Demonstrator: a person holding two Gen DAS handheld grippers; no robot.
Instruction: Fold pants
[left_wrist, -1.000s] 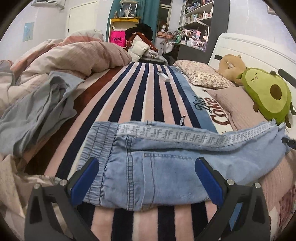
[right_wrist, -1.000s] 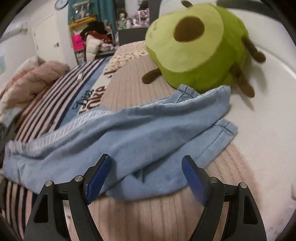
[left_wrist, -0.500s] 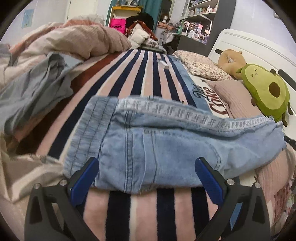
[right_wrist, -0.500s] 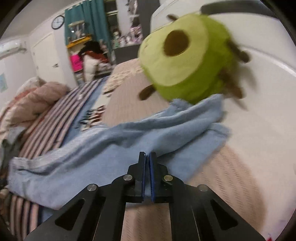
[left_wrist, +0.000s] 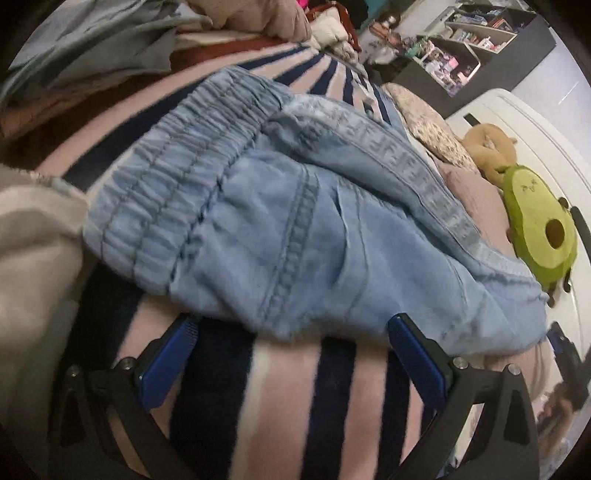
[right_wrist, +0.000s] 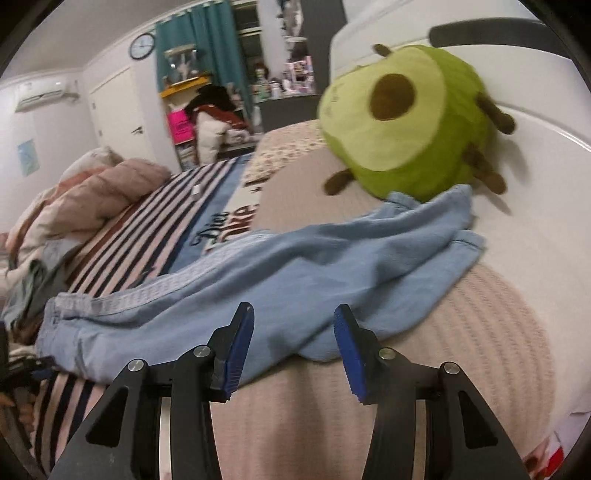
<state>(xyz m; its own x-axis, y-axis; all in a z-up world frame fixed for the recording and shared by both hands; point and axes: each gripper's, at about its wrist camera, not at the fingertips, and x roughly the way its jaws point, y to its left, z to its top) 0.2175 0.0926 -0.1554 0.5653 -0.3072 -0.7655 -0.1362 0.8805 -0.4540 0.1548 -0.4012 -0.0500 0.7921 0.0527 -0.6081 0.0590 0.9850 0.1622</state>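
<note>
Light blue denim pants lie flat across the striped bed, elastic waistband at the left, a patterned side stripe along the far edge, legs stretching right toward the avocado plush. My left gripper is open, tilted, its blue fingers straddling the near edge of the seat area. In the right wrist view the pants have their leg hems by the plush. My right gripper is open around the near edge of the legs, with nothing pinched.
A green avocado plush rests against the white headboard, touching the hems; it also shows in the left wrist view. A pink ribbed pillow lies under the legs. A rumpled quilt and grey clothes lie at the left.
My left gripper has tilted and moved in close to the waistband end. My right gripper was open, shut half a second ago, and now stands open again at the leg edge.
</note>
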